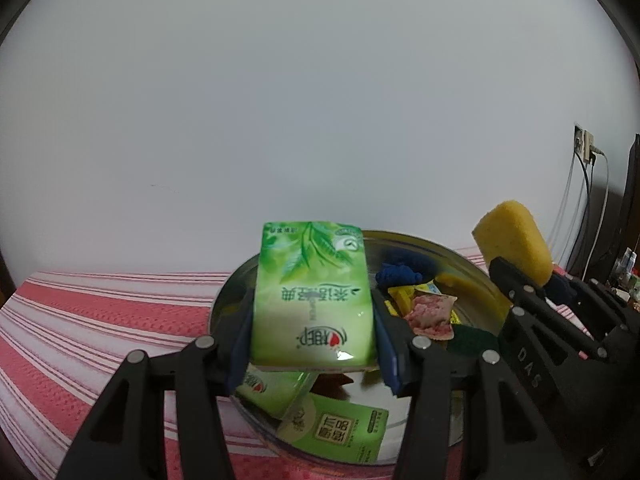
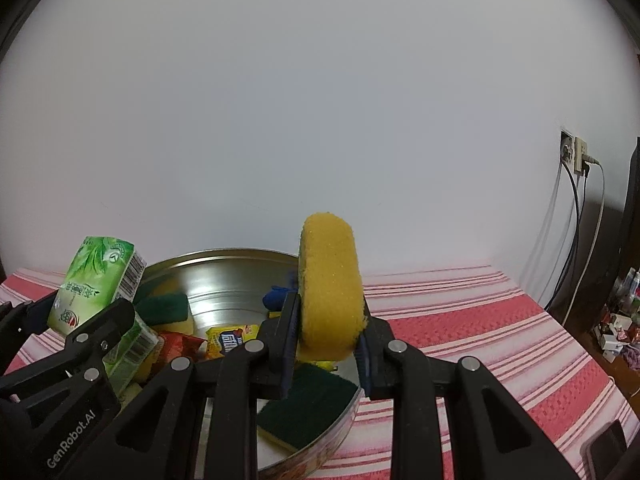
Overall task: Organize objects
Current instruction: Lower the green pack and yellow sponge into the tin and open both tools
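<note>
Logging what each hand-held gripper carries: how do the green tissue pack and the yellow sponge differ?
The green tissue pack is a glossy, printed, boxy packet; the yellow sponge is plain, porous and round-edged. The pack is in the left hand-held gripper, the sponge in the right. Both are held above the metal basin.

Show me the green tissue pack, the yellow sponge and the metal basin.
green tissue pack [image 1: 314, 300]: left wrist view, printed front face.
yellow sponge [image 2: 330, 284]: right wrist view, foam face.
metal basin [image 2: 232, 280]: right wrist view, inner back wall.

Soft even light, sharp focus, dark fisheye corners.
</note>
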`<state>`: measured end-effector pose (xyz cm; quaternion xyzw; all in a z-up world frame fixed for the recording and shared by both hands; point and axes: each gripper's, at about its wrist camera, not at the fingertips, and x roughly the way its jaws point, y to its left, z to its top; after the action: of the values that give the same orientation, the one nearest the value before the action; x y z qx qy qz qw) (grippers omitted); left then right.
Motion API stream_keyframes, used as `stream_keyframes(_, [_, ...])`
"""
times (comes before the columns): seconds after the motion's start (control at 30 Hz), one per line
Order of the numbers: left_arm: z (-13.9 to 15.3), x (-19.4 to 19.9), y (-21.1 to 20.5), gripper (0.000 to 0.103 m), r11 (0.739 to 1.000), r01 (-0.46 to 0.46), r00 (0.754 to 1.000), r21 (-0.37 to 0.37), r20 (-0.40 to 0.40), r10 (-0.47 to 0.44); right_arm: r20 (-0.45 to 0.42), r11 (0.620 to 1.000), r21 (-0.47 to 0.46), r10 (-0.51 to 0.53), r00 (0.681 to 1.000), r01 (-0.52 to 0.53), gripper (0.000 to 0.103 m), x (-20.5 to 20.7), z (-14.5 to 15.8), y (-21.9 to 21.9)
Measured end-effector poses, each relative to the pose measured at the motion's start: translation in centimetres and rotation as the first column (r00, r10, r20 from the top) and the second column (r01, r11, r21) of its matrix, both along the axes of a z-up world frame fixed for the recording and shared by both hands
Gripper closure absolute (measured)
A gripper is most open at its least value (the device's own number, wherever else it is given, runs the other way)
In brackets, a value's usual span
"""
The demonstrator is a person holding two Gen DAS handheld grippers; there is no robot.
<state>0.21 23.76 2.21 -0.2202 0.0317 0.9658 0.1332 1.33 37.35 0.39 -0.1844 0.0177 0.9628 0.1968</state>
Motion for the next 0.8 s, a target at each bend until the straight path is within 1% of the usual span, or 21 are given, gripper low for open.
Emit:
stream_keyframes(0.37, [0.4, -1.1, 0.9, 0.051, 1.000, 0.002, 0.999, -0.020, 0.039, -0.002, 0.053, 1.000, 0.010, -0.013, 0.999, 0.012, 0.075, -1.4, -0.9, 1.0])
stream_keyframes(0.53, [0.3, -2.1, 0.6, 0.051, 1.000, -0.014, 0.996, -0.022, 0.082, 0.015, 0.083, 1.000, -0.012, 0.002, 0.997, -0.001, 0.075, -2.0, -1.2, 1.2])
stream_keyframes(0.67, [-0.3, -3.2, 1.0, 0.051, 0.999, -0.014, 0.994, -0.044, 0.106, 0.018, 0.102, 1.000, -0.024, 0.017, 0.995, -0.014, 0.075, -2.3, -1.4, 1.1])
stream_keyframes(0.8, [-1.2, -3.8, 1.8, 0.051, 0.998, -0.004, 0.991, -0.064, 0.135, 0.012, 0.131, 1.000, -0.014, 0.028, 0.991, -0.026, 0.075, -2.7, -1.8, 0.8])
